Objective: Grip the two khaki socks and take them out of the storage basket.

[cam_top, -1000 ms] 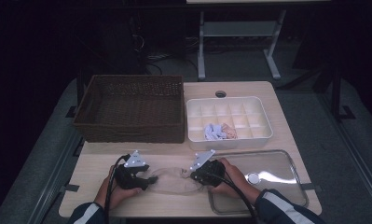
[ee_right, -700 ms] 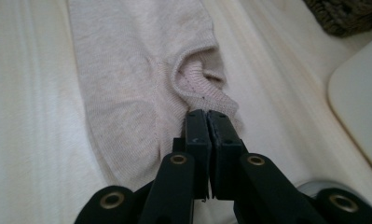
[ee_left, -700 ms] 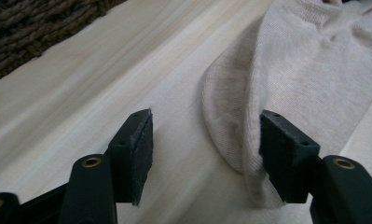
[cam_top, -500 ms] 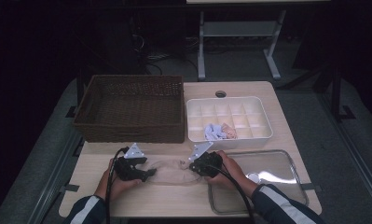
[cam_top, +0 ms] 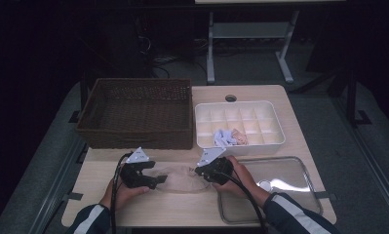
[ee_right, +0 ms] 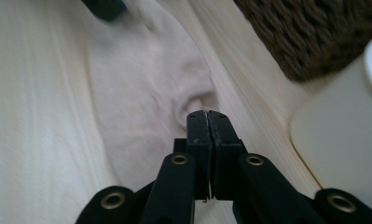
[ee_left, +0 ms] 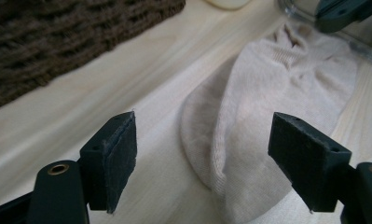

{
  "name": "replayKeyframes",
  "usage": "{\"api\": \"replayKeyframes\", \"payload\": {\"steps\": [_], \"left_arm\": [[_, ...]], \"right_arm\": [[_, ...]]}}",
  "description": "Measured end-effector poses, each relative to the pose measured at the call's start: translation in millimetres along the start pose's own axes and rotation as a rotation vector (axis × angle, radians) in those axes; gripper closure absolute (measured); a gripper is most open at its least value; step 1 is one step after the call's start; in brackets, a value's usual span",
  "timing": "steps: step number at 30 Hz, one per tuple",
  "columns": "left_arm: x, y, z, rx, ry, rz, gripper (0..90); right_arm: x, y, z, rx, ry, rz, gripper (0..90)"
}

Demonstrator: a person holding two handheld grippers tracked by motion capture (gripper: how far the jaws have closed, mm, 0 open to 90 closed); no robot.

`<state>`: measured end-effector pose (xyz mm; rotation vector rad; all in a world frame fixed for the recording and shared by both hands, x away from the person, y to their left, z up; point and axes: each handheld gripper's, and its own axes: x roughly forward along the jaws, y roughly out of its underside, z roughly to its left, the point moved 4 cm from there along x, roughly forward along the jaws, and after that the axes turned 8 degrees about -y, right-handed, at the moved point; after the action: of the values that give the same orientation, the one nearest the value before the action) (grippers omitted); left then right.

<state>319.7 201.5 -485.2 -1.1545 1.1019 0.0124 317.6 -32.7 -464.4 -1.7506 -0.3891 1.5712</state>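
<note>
A beige sock (cam_top: 180, 176) lies flat on the wooden table (cam_top: 202, 207) between my two grippers. My left gripper (cam_top: 158, 179) is at the sock's left end; its jaws have just been opening and stand wide apart. In the left gripper view the sock (ee_left: 267, 116) lies on the table between and ahead of the open left gripper (ee_left: 207, 128), and neither pad presses it. My right gripper (cam_top: 198, 171) is at the sock's right end. In the right gripper view, my right gripper (ee_right: 206, 114) is shut on a puckered fold of the sock (ee_right: 137, 84).
A dark wicker basket (cam_top: 133, 112) stands at the back left. A white compartment tray (cam_top: 275, 139) at the back right holds small cloth pieces (cam_top: 228, 137). A clear shallow tray (cam_top: 299, 165) lies at the front right, under the right forearm.
The left gripper's jaws have spread apart at the sock's left end. Both hands stay in about the same place, and the sock remains stretched between them.
</note>
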Motion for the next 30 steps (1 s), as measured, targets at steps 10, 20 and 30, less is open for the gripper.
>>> {"api": "replayKeyframes", "payload": {"steps": [10, 20, 30], "left_arm": [[12.1, 2.2, 1.1, 0.056, -0.029, 0.054, 24.0], [10.4, -0.1, -5.2, 0.096, 0.007, 0.068, 40.5], [5.6, 0.2, -7.7, 0.098, 0.107, 0.103, 77.1]], "right_arm": [[30.8, -12.4, 10.4, -0.052, -0.038, 0.048, 87.4], [45.1, -12.8, 11.7, -0.064, -0.044, 0.106, 87.8], [44.9, -12.5, 9.8, -0.032, -0.061, 0.108, 87.9]]}}
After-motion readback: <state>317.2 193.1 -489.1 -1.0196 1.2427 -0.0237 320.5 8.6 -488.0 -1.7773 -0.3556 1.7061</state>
